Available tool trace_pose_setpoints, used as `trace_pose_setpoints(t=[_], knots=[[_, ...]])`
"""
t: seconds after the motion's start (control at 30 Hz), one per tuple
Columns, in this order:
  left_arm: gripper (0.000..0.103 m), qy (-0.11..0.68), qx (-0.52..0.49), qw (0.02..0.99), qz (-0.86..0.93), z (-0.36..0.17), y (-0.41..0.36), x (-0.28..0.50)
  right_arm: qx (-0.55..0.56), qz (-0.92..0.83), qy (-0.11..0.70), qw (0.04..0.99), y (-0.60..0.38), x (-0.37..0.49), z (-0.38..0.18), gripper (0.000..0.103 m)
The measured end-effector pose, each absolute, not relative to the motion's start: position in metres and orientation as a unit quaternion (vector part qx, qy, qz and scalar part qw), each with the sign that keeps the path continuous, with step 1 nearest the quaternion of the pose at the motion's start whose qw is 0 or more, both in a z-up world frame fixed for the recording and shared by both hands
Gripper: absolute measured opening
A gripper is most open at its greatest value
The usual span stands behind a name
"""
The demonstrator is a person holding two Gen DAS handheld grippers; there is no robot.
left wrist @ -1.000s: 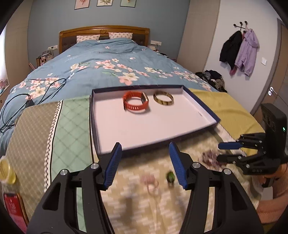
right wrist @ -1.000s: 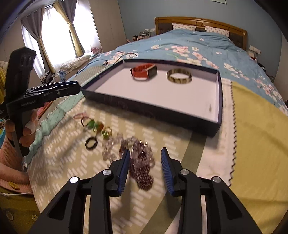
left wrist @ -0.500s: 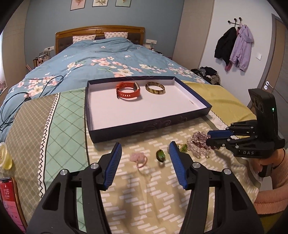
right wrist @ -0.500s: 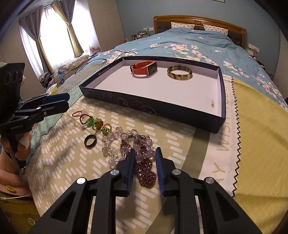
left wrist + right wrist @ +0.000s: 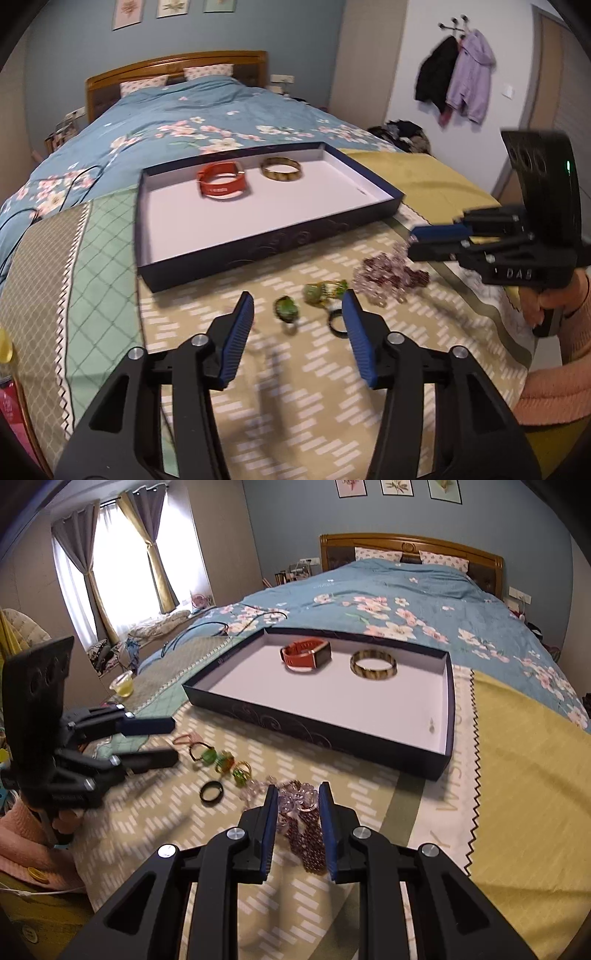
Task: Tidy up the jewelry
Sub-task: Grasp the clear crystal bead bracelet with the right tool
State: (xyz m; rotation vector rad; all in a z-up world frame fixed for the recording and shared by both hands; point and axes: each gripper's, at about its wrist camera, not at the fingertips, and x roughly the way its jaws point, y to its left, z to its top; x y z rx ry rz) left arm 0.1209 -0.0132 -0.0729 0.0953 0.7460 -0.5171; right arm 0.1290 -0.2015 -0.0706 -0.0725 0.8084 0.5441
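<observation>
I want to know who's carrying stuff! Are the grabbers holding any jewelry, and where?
The right gripper is closed around the beaded bracelets, gripping the pile's middle. The left gripper is open, holding nothing.

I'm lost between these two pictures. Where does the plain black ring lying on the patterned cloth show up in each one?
Left wrist view: the plain black ring lies low, right of centre, partly hidden behind the left hand-held gripper's right finger.
Right wrist view: it lies left of centre, on the cloth just left of the bead pile.
Shared landmark: the orange watch strap in the dark blue tray.
</observation>
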Motion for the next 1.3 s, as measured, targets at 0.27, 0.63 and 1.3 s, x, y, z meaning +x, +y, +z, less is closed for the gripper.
trace_pose_setpoints(t=[0.27, 0.63, 1.3], knots=[[0.037, 0.374, 0.063, 0.890, -0.254, -0.081, -0.027, 0.127, -0.029, 0.273, 0.373, 0.886, -0.196, 0.128, -0.061, 0.020], [0.036, 0.385, 0.049, 0.891, -0.238, -0.085, -0.009, 0.130, -0.003, 0.273, 0.370, 0.888, -0.204, 0.128, -0.058, 0.020], [0.036, 0.393, 0.064, 0.874, -0.279, -0.091, -0.030, 0.114, 0.009, 0.284, 0.355, 0.891, -0.205, 0.127, -0.047, 0.020]])
